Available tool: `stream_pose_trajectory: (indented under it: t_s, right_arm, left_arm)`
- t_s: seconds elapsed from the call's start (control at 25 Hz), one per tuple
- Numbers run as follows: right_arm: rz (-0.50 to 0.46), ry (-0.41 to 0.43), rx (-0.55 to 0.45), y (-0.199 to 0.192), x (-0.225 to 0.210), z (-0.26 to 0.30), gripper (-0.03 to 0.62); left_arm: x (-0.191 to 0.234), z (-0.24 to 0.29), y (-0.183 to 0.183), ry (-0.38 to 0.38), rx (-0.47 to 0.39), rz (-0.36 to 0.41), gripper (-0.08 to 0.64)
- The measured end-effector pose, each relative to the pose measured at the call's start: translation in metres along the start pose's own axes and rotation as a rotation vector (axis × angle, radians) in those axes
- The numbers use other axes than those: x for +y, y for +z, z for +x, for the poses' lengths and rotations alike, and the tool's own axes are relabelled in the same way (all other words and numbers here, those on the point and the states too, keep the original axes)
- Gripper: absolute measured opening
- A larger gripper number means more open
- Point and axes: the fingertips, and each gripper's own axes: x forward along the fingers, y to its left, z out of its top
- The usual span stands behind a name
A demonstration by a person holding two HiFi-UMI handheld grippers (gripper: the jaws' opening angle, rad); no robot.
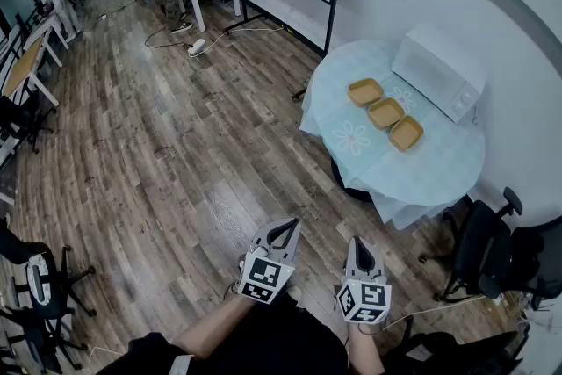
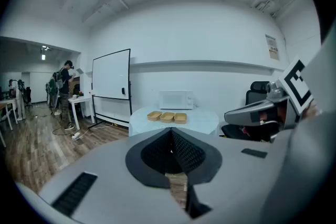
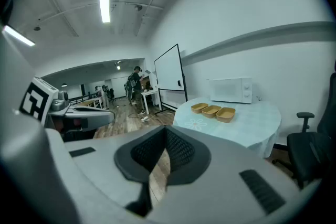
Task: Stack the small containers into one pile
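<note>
Containers [image 1: 385,112] in row, round table [image 1: 439,167], wood floor [image 1: 176,127]

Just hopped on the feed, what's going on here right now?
A person stands on the wood floor, away from the round table, holding the left tool and the right tool low in front. Both tools are shut with nothing between the jaws. The three small containers sit side by side in a row on the table, next to the microwave. None is nested in another, so stacking has not started.
</note>
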Motion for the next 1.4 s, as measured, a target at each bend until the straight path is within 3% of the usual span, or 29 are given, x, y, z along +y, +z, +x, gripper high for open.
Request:
stream_pose_trajectory:
  t_s: [0.24,0.68,1.4]
  right_arm:
    - [0.023,0.019,-0.028,0.002,0.002,-0.003,0.026]
    - [0.054,0.022,0.009,-0.005,-0.014,0.010,0.025]
    - [0.102,-0.035,0.051,0.046,-0.066,0.164,0.026]
  left_arm:
    - [-0.004,0.001,0.000,0.007,0.000,-0.004,0.014]
    - [-0.005,0.028,0.004,0.005,0.014,-0.003,0.014]
    - [0.071,0.179,0.032,-0.097,0.065,-0.017,0.014]
